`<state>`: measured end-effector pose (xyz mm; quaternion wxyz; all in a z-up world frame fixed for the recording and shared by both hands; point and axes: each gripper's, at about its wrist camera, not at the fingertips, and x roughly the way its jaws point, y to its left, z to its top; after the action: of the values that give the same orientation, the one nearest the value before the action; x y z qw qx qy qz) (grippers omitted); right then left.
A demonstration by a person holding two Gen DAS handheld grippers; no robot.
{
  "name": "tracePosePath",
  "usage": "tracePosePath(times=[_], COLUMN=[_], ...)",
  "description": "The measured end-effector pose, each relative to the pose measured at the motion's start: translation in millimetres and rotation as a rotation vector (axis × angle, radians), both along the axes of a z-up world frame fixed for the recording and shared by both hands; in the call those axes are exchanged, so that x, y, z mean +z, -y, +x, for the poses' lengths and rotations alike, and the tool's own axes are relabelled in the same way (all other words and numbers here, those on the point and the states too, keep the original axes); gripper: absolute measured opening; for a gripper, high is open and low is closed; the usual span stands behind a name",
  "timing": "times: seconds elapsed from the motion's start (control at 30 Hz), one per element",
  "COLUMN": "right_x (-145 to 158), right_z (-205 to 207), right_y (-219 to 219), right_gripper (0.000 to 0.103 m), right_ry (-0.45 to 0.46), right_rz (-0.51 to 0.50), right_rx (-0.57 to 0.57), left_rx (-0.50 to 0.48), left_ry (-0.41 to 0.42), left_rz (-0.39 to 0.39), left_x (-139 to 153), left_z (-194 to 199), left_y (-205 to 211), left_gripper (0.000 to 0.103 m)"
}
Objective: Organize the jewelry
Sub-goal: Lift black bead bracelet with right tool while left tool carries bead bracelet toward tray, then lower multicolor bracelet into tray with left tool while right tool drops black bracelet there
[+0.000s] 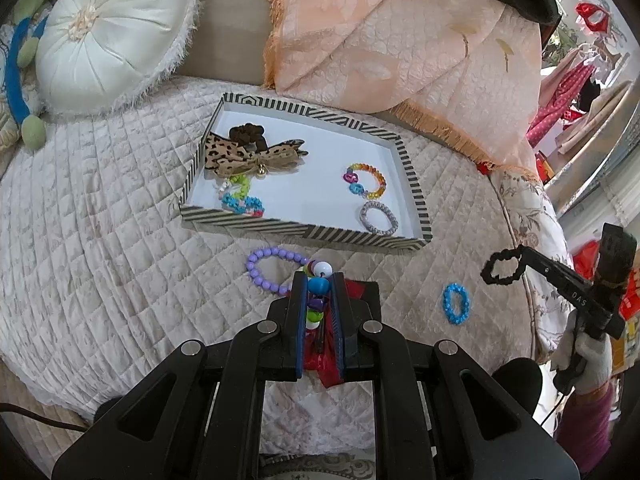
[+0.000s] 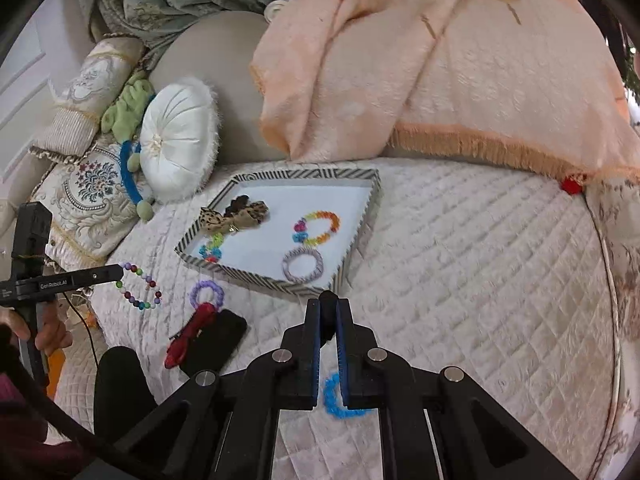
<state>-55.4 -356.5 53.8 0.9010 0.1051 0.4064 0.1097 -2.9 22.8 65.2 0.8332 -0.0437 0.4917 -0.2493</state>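
Observation:
A striped-rim tray (image 1: 208,219) (image 2: 256,276) lies on the quilted sofa seat and holds a leopard bow, a brown scrunchie, a rainbow bracelet (image 1: 366,180) (image 2: 318,227), a grey coil ring (image 1: 379,218) (image 2: 303,265) and small bright bracelets. My left gripper (image 1: 319,278) (image 2: 120,272) is shut on a multicoloured bead bracelet (image 1: 318,286) (image 2: 140,286), held just before the tray. My right gripper (image 2: 329,308) (image 1: 518,252) is shut on a black scrunchie (image 1: 502,268) (image 2: 328,316). A purple bead bracelet (image 1: 266,270) (image 2: 206,292) and a blue ring (image 1: 456,303) (image 2: 334,398) lie on the quilt.
A red bow (image 2: 190,332) and a black phone (image 2: 214,342) lie on the quilt under my left gripper. A white round cushion (image 1: 112,36) (image 2: 178,140) and a peach fringed throw (image 1: 400,40) (image 2: 440,80) stand behind the tray.

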Motion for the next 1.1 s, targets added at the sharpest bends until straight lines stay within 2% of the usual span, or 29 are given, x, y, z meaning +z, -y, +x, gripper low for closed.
tracePosePath(times=[0.23,0.47,0.9,1.1], right_x=[-3.2,-10.4,-31.0,-37.7], right_z=[31.4,73.3,161.5,194.3], right_y=[-16.7,-28.0,-43.1,-47.3], right_gripper=[0.007,0.007,0.007,0.007], right_ry=[-0.006,-0.016,-0.048,-0.056], right_rz=[-0.004,0.018,0.007,0.02], right_rx=[0.042,0.058,0.065,0.059], left_rx=[-0.008,-0.007,-0.012,-0.029], left_ry=[0.027,0.034,0.024,0.015], left_rz=[0.014,0.044,0.129,0.129], left_x=[12.7,9.0,-23.8,-33.4], left_z=[16.6,47.8,109.3,126.5], left_y=[12.6,36.8,89.2,104.9], left_gripper=[0.01,0.01,0.01,0.01])
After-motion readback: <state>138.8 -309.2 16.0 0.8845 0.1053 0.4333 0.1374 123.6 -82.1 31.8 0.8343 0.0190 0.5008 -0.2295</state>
